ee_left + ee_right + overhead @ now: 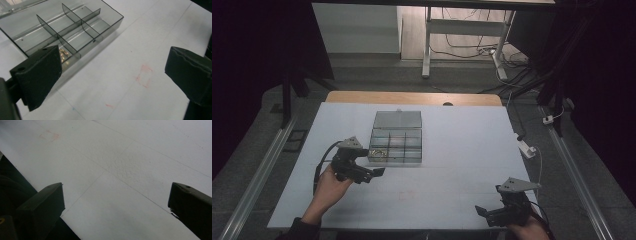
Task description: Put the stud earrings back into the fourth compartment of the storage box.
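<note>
Left tongs [371, 174] held wide open, empty, left of centre, just beside clear smoke-grey plastic compartment box [395, 145] at centre. Small gold-coloured item [63, 54] lay in box's near-left compartment. Right tongs [484, 212] wide open, empty, lower right over white tabletop [462, 150].

A fixed overhead camera looks forward and down on the white table [462, 150], taking in the compartment box [395, 145] at frame centre. The left tool's camera, close and low, shares that box [72, 27]; the right tool's skims bare tabletop [130, 170].
</note>
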